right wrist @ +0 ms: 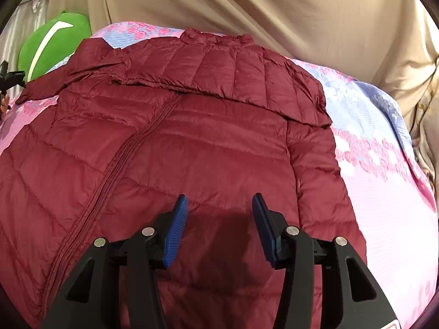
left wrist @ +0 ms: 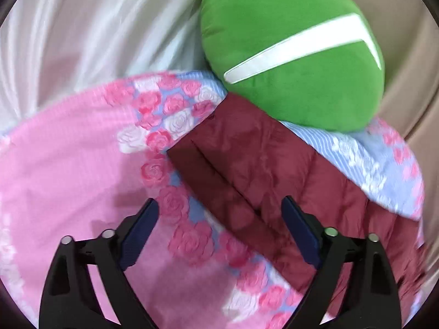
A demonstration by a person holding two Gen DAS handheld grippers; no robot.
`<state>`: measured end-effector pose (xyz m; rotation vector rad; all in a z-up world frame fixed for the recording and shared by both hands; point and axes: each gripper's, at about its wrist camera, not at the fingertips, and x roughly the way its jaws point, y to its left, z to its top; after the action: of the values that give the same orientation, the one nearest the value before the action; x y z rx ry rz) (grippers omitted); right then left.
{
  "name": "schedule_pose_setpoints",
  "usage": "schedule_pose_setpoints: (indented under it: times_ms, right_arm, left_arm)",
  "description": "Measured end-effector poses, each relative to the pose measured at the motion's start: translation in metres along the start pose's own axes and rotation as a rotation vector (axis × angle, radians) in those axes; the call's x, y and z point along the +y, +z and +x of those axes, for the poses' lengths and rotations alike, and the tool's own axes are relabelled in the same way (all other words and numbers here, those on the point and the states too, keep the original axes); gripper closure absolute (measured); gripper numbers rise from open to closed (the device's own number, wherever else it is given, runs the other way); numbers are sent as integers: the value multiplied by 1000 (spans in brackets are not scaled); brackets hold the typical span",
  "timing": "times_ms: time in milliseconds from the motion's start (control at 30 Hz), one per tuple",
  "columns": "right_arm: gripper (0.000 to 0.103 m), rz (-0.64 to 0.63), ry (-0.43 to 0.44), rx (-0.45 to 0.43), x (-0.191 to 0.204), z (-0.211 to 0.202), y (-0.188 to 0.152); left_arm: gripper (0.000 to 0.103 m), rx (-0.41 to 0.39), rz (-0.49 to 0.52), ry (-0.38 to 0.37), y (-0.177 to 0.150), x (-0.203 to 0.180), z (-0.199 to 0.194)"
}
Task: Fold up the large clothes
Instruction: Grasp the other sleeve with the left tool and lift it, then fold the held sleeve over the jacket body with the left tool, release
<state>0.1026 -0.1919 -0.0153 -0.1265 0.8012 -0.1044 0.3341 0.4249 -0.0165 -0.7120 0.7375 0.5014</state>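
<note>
The jacket (right wrist: 192, 137) is thin maroon cloth, quilted in padded bands, with a faint sheen and a stitched zip line. The bedcover (left wrist: 68, 178) under it is matt woven cloth with a fine ribbed texture and printed roses. The green cushion (left wrist: 288, 54) looks soft and plush, with a smooth white stripe. The curtain (right wrist: 274, 13) is plain matt beige fabric. Both grippers have matt black plastic arms, shiny metal pins, and ribbed blue pads (right wrist: 175, 230).

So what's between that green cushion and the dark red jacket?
Nothing in the left wrist view: the green cushion seems to rest against the jacket sleeve's end, both on the flowered bedcover.
</note>
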Motion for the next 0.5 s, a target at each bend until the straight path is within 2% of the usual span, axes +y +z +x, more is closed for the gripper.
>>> schedule_pose_setpoints:
  times_ms: [33,67,133,200,267,367,500]
  right_arm:
    - [56,13,2,11,-2,0,0]
    - [56,25,7,18,-4,1,0]
    - [56,60,18,31,-7,2,-1]
    - [55,98,28,42,-11,2,-2]
    - [55,125,29,46,-15,1,-3]
    - [55,172,33,49,-22,-1,-4]
    - [55,241,65,52,-33,-4,-4]
  left_arm:
    - [28,13,-12,-14,3,3,3]
    - [37,34,-22,-31,6,3,10]
    - [49,32,-20,-30,8,-2,11]
    - [80,46,6,-55,10,-11,11]
    - [96,36,21,-78,13,-21,5]
    - [100,-52,108,-124,12,-54,-33]
    - [100,-188,309,-263,-5,-130,-116]
